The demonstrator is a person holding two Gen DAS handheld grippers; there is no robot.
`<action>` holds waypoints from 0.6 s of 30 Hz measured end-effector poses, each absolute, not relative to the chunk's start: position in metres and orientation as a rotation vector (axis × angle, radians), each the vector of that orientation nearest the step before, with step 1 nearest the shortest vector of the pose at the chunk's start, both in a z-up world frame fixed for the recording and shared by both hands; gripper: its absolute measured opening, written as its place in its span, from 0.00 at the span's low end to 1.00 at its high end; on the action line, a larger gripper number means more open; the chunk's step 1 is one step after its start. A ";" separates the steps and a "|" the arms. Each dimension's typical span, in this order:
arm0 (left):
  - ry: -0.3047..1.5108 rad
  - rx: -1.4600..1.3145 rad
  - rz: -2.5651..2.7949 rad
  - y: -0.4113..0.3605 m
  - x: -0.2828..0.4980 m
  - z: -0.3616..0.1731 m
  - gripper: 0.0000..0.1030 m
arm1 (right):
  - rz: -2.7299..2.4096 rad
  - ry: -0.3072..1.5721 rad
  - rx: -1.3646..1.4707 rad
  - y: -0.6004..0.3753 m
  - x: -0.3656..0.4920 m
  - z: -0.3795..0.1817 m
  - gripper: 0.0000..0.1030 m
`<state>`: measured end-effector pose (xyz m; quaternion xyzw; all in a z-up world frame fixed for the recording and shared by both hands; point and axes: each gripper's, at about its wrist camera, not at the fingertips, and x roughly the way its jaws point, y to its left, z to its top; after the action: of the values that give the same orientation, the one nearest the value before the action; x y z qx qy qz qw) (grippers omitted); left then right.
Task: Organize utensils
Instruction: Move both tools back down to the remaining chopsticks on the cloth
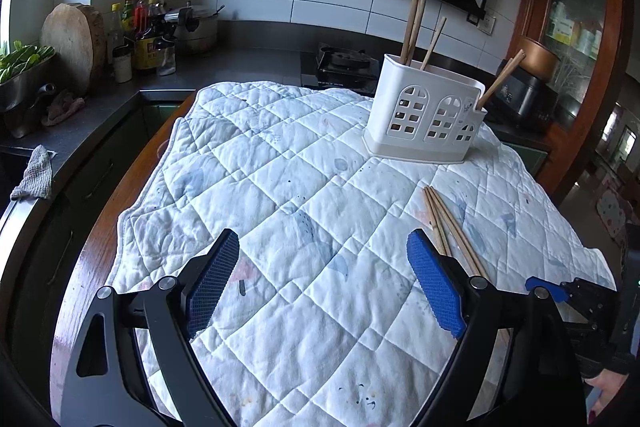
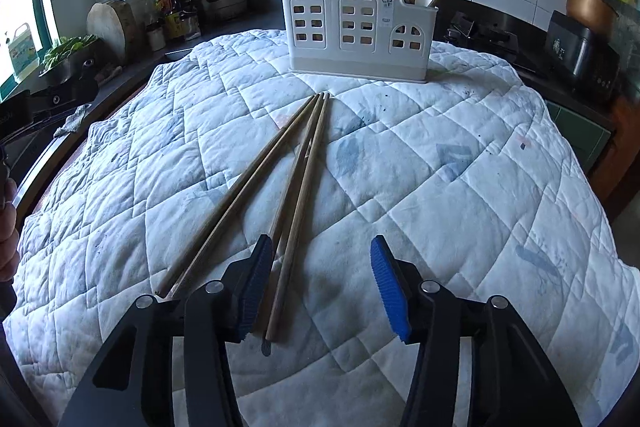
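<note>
Your right gripper (image 2: 322, 287) has its jaws apart with nothing clamped, straddling the near ends of the loose chopsticks (image 2: 296, 187); the holder (image 2: 352, 31) waits beyond. Your left gripper (image 1: 324, 281) gapes empty beside them.

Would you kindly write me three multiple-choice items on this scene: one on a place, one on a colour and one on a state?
1. Where do the loose chopsticks lie?
A in the sink
B on the quilted cloth in front of the white utensil holder
C on the floor

2. What colour are the pads of the tongs?
A red
B yellow
C blue

3. How do the left tongs stand?
A open and empty
B shut on a chopstick
C shut on a spoon

Key:
1 B, they lie flat on the cloth.
2 C, both pads show blue.
3 A, only cloth shows between the pads.
</note>
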<state>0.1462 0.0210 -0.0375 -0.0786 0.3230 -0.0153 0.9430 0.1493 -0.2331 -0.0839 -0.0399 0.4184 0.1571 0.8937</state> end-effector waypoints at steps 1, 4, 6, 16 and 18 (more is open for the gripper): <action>0.663 -0.165 -0.031 0.022 0.146 -0.039 0.83 | 0.328 0.872 -0.084 -0.233 0.149 -0.085 0.41; 0.676 -0.175 -0.031 0.024 0.146 -0.045 0.83 | 0.330 0.874 -0.087 -0.230 0.148 -0.086 0.35; 0.680 -0.176 -0.028 0.024 0.145 -0.047 0.83 | 0.334 0.876 -0.089 -0.228 0.149 -0.087 0.32; 0.683 -0.173 -0.019 0.026 0.140 -0.051 0.83 | 0.349 0.898 -0.120 -0.216 0.153 -0.094 0.13; 0.685 -0.170 -0.020 0.026 0.139 -0.052 0.83 | 0.342 0.901 -0.127 -0.215 0.152 -0.095 0.12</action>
<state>0.1386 0.0259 -0.0518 -0.0832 0.3356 -0.0099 0.9383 0.1524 -0.2151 -0.0948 -0.0611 0.4331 0.1646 0.8841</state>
